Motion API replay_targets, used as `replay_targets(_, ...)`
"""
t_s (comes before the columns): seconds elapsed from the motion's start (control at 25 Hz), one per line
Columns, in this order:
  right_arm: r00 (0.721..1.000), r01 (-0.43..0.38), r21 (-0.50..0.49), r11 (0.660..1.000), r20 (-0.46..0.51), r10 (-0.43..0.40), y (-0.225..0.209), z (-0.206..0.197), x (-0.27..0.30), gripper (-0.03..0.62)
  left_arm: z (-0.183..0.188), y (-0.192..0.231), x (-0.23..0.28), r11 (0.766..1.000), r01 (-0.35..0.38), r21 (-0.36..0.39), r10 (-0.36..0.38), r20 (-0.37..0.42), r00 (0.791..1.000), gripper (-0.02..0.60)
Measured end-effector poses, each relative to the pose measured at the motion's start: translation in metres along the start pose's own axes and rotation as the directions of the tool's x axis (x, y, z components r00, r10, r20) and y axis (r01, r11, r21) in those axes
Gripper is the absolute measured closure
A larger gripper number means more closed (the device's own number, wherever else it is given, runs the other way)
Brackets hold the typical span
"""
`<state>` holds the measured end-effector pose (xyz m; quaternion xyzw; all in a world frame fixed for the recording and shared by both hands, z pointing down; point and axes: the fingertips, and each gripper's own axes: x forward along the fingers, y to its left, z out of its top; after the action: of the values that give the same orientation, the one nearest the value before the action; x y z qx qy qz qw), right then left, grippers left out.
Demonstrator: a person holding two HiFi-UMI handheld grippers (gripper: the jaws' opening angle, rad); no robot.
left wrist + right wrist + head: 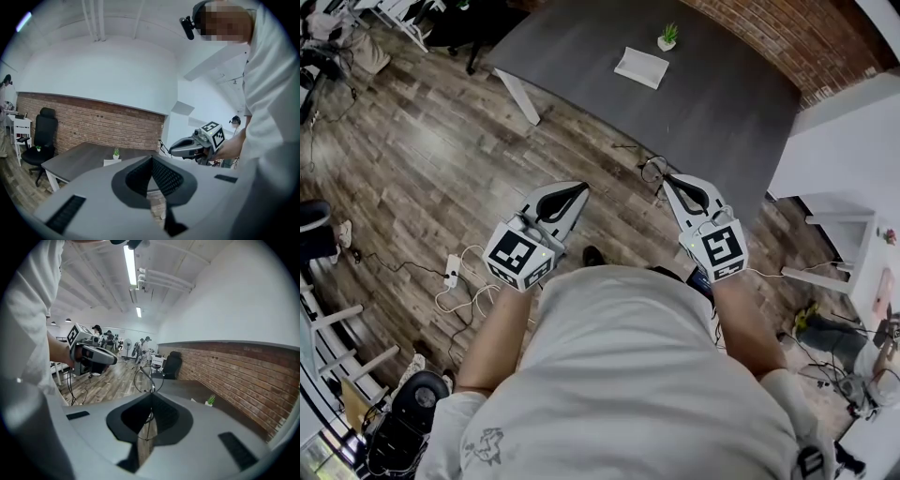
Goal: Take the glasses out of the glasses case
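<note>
In the head view I stand on the wooden floor, short of the dark grey table (722, 112). A white glasses case (641, 67) lies on the table beside a small potted plant (667, 37). My right gripper (667, 178) is shut on thin wire-framed glasses (653, 170), which hang from its tip over the floor. In the right gripper view a round lens (149, 378) sticks up past the shut jaws. My left gripper (583, 188) is level with the right one, its jaws together and nothing between them. The left gripper view shows the case (112, 162) far off.
Cables and a white power strip (453, 272) lie on the floor at my left. White furniture (853, 253) stands at the right, and a brick wall (787, 37) runs behind the table. A black office chair (43, 136) sits by the table's far end.
</note>
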<state>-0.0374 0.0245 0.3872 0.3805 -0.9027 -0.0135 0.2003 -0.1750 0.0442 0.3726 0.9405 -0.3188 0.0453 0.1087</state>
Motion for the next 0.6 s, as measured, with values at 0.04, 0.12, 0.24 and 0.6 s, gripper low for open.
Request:
replay_targets(0.04,1.000,-0.003,-0.003,1.000,0.003,0.003,-0.001,-0.001,-0.004,0.582,0.000,-0.004,0.001,1.000,-0.005,0.000,0.005,0.000,1.000,0.571)
replay_targets(0.12,1.000,-0.012,-0.002,1.000,0.009,0.012,-0.004,-0.003,-0.012,0.582,-0.001,-0.013,0.005,1.000,-0.015,-0.001,0.015,-0.001,1.000,0.571)
replay_targets(0.24,0.999,-0.037,-0.006,0.999,0.011,0.037,-0.004,-0.009,-0.029,0.582,-0.003,-0.032,0.010,1.000,-0.029,-0.003,0.029,0.001,1.000,0.571)
replay_targets(0.6,0.996,-0.086,-0.010,0.996,0.035,0.086,-0.016,-0.032,-0.083,0.582,-0.010,-0.095,0.037,0.998,-0.057,-0.004,0.057,0.007,0.998,0.571)
